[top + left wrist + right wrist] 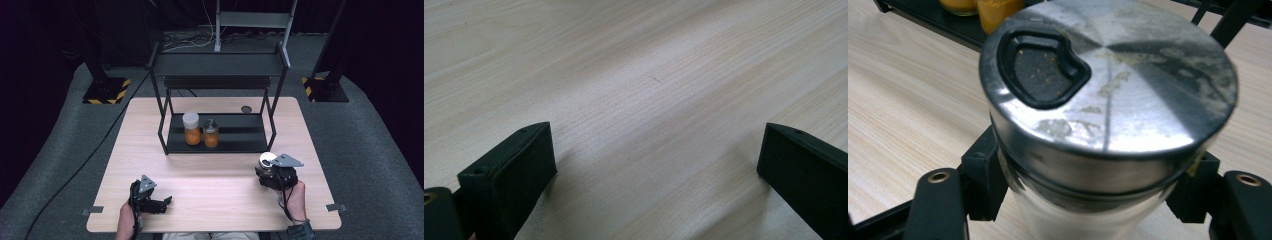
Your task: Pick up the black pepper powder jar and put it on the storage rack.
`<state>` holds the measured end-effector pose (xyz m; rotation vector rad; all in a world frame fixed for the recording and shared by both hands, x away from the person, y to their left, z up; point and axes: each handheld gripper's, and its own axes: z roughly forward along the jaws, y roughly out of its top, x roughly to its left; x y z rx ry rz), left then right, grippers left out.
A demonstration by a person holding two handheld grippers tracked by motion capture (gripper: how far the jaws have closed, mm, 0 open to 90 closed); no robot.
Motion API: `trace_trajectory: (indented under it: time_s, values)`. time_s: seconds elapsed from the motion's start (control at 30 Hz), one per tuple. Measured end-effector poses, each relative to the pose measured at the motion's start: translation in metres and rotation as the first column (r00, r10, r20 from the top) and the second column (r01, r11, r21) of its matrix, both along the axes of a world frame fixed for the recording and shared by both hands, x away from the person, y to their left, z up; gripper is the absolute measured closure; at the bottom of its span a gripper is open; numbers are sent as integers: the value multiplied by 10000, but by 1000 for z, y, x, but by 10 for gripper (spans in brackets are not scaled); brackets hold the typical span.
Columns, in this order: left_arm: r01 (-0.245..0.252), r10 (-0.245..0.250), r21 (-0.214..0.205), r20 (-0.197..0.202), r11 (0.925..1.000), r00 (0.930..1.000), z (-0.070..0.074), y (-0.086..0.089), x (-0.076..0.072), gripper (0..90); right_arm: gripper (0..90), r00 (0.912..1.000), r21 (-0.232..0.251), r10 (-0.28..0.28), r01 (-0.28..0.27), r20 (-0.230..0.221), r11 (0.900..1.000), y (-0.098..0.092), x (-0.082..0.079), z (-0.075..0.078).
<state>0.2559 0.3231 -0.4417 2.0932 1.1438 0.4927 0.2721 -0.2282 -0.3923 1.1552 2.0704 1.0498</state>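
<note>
The right gripper [270,170] is clamped on a clear-walled shaker jar with a round brushed-steel lid [1108,80], its two black jaws pressing the jar's sides just under the lid rim. That low grip below the rim probably keeps the jar from slipping down while it is carried upright. The jar is held at the right side of the pale wooden table [210,200], in front of the black metal two-tier rack [218,135] and a little to its right, apart from it.

The left gripper [165,202] lies low over the near left part of the table, jaws spread wide with nothing between them, seemingly parked out of the way.

The steel lid is smeared with pale dried patches and has a black pouring hatch [1040,67], closed and dusted with orange-yellow specks. On the rack's lower shelf stand a white-lidded jar of orange powder [192,128] and, just beside it, a metal-lidded jar of orange powder [211,133], so the held jar probably belongs beside them.
</note>
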Motion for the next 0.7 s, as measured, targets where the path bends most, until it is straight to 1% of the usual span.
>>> trace_trajectory:
  time_s: [0.33, 0.47, 0.7]
  values:
    - [1, -1, 4, 2, 10000, 10000, 0, 0, 0, 17, 303, 9999, 2, 158, -158, -52, 9999, 7, 8, -1]
    - [2, -2, 2, 3, 10000, 10000, 0, 0, 0, 17, 304, 9998, 6, 153, -153, -129, 9999, 9, 12, -2]
    - [2, -2, 2, 3, 10000, 10000, 0, 0, 0, 17, 304, 9998, -22, 155, -156, -135, 9999, 11, 15, -1]
